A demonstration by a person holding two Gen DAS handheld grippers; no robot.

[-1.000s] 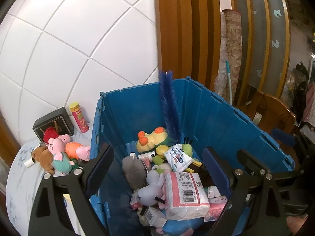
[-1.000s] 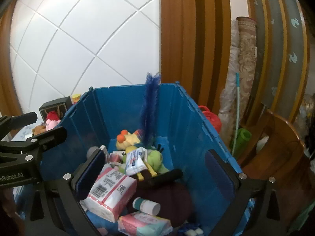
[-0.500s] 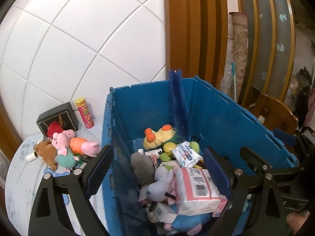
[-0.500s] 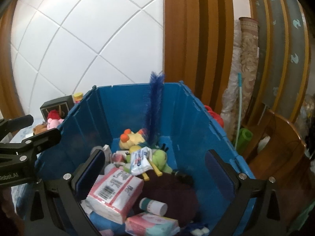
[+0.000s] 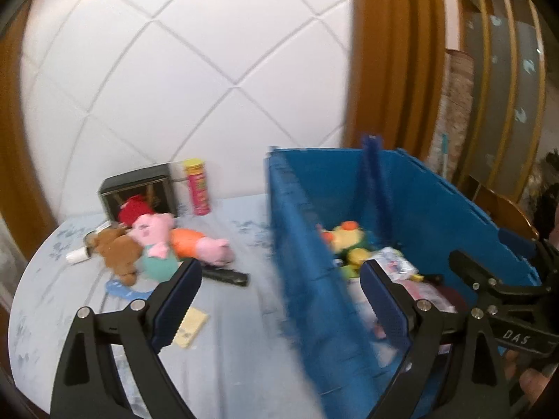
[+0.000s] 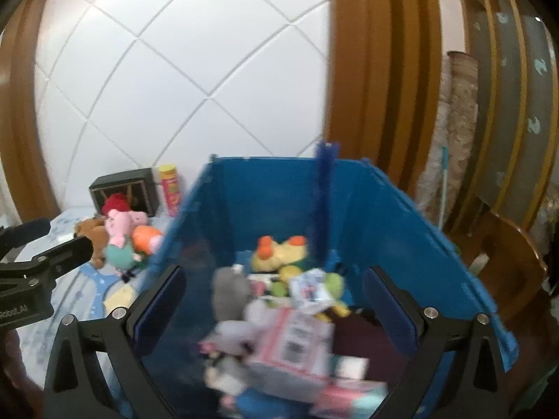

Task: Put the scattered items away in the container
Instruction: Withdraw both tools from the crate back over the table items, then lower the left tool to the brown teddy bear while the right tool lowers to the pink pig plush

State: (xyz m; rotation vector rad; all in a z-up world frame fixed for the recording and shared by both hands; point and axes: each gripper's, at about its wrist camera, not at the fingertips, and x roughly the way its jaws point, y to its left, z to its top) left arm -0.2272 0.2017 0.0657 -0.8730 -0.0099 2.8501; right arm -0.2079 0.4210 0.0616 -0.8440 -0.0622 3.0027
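Observation:
The blue bin (image 5: 436, 209) (image 6: 265, 192) holds plush toys, a tissue pack (image 6: 293, 345), a yellow-green plush (image 6: 279, 251) and an upright blue feather duster (image 6: 323, 202). Left of it on the table lie a pink pig plush (image 5: 153, 230) (image 6: 120, 223), a brown bear (image 5: 118, 251), an orange pig (image 5: 195, 244), a black remote (image 5: 227, 276) and a yellow note pad (image 5: 190, 326). My left gripper (image 5: 279, 300) is open and empty, straddling the bin's left wall. My right gripper (image 6: 274, 309) hangs open and empty over the bin's contents.
A black box (image 5: 139, 192) and a pink tube can (image 5: 199, 188) stand at the table's back by the white tiled wall. A small white bottle (image 5: 77, 256) and a light blue piece (image 5: 122, 288) lie near the toys. A wooden chair (image 6: 506, 262) stands right of the bin.
Both grippers have swung left. The left view now takes in the table and its scattered toys, with the bin shifted to the right. Both stayed open.

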